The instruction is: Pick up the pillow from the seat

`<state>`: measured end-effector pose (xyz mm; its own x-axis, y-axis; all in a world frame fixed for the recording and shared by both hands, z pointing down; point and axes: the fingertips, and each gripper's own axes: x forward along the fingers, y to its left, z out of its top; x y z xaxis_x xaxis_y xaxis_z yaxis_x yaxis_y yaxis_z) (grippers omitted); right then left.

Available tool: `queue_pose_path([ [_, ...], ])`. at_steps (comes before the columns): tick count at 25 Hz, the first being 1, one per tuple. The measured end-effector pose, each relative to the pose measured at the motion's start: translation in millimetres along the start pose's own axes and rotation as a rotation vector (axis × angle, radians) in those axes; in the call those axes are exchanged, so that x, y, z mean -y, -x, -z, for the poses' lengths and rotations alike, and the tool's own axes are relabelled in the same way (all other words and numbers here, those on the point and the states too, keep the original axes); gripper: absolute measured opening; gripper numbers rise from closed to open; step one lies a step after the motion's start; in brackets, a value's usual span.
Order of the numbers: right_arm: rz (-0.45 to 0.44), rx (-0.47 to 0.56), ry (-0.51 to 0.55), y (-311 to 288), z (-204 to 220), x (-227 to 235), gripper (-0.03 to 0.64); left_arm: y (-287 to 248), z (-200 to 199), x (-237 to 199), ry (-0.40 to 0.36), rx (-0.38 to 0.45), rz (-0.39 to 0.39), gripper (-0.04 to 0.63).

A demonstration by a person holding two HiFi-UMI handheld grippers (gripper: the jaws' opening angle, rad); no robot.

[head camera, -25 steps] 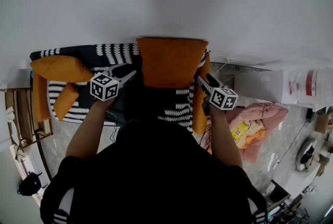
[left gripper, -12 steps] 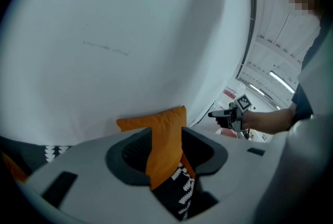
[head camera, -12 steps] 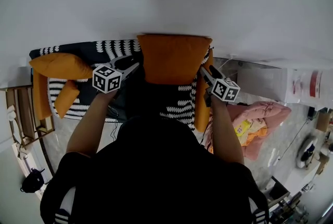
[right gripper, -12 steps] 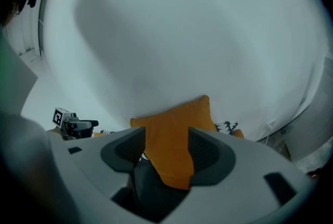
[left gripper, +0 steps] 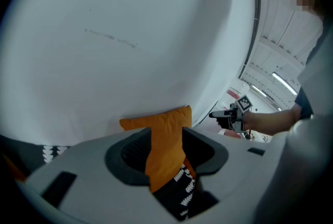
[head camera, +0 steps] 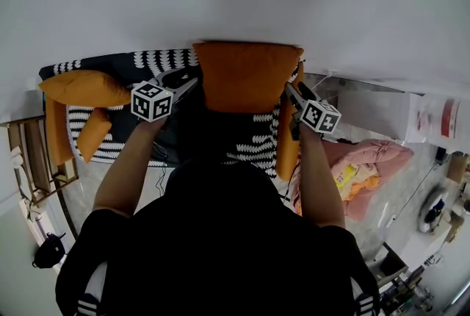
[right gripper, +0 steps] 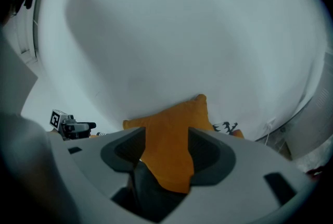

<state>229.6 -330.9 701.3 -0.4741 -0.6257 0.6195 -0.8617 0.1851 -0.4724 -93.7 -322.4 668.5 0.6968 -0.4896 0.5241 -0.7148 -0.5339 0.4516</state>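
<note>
An orange pillow (head camera: 246, 76) hangs in the air in front of the white wall, above the sofa seat (head camera: 253, 142). My left gripper (head camera: 194, 82) grips its left edge and my right gripper (head camera: 288, 91) its right edge. In the left gripper view the pillow's fabric (left gripper: 165, 147) fills the gap between the jaws, which are opening slightly. The right gripper view shows the same, with orange cloth (right gripper: 167, 152) pinched between its jaws. Each gripper also sees the other: the right gripper (left gripper: 230, 113) and the left gripper (right gripper: 73, 126).
The sofa's black-and-white patterned cover (head camera: 158, 63) lies below the pillow. Two more orange cushions (head camera: 84, 90) (head camera: 92, 137) rest at its left end. A wooden rack (head camera: 29, 160) stands left of the sofa. A pink bundle (head camera: 371, 164) lies on the floor at the right.
Both grippers and the pillow have moved a little upward in the head view, farther from the seat. The hold on both edges looks the same.
</note>
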Motion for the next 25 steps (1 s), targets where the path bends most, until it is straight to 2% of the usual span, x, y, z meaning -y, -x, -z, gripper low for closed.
queue_pose_path([
  [17,0.021,-0.012,-0.006,-25.6,-8.9,18.0,0.259,-25.8,13.2,-30.3,0.120,-0.009,-0.013,0.192],
  [25,0.020,-0.001,-0.018,-39.6,-16.8,23.7,0.259,-37.9,22.7,-47.6,0.143,-0.024,-0.038,0.204],
])
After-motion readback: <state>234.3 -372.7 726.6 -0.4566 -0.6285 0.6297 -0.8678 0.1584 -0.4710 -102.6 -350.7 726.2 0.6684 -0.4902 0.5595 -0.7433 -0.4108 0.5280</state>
